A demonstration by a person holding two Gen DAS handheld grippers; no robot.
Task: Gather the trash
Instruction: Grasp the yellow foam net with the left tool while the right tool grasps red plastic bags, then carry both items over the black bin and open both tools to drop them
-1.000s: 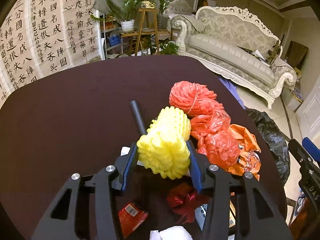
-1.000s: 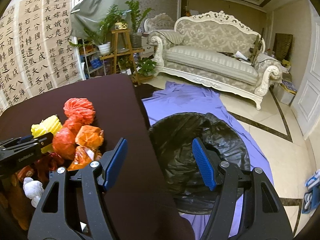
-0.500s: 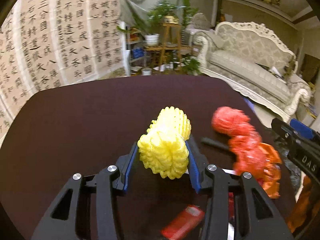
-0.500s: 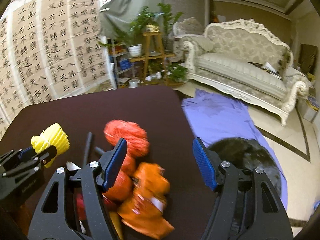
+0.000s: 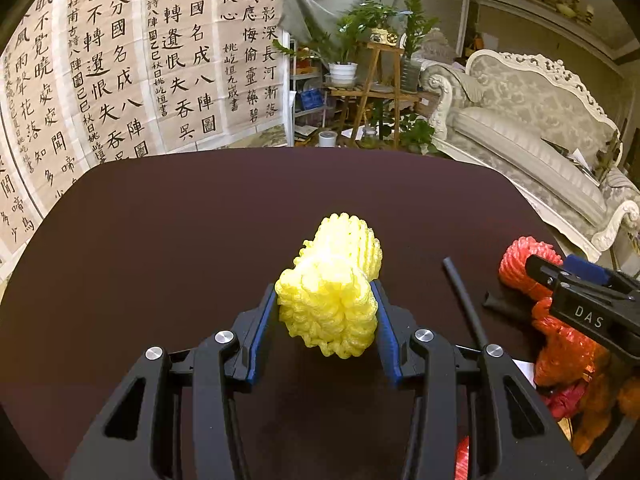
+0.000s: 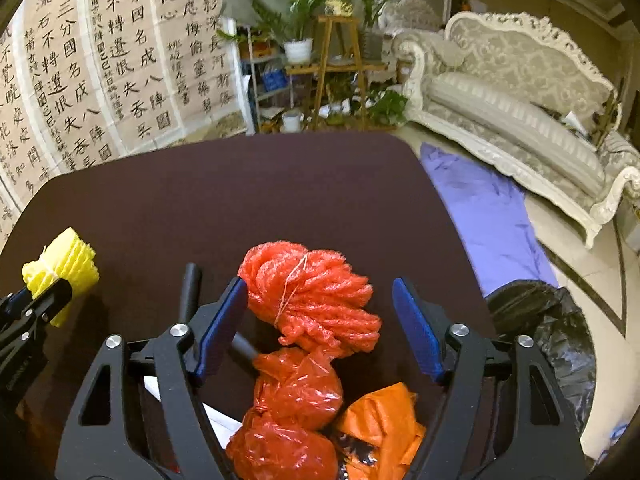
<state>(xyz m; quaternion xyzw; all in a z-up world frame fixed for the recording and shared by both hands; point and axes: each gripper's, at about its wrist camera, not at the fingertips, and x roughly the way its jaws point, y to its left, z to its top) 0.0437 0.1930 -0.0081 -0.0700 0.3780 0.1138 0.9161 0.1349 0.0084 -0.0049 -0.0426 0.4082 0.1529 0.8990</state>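
My left gripper point(image 5: 326, 312) is shut on a yellow foam net point(image 5: 332, 284) and holds it above the dark round table point(image 5: 180, 232); the net also shows at the left of the right wrist view point(image 6: 64, 268). My right gripper point(image 6: 320, 320) is open over a red foam net bundle point(image 6: 312, 296) that lies between its jaws. Below it lie red plastic bags point(image 6: 296, 392) and an orange bag point(image 6: 380, 420). The black trash bag point(image 6: 556, 332) stands on the floor at the table's right.
A black tube point(image 5: 464, 300) lies on the table near the red pile point(image 5: 560, 360). A purple cloth point(image 6: 480, 208) covers the floor by a white sofa point(image 6: 520, 100). Calligraphy sheets point(image 5: 120, 60) and a plant stand point(image 5: 376, 80) are behind the table.
My left gripper has carried the yellow net up and to the left, away from the pile. My right gripper has swung from above the trash bag to over the red net bundle.
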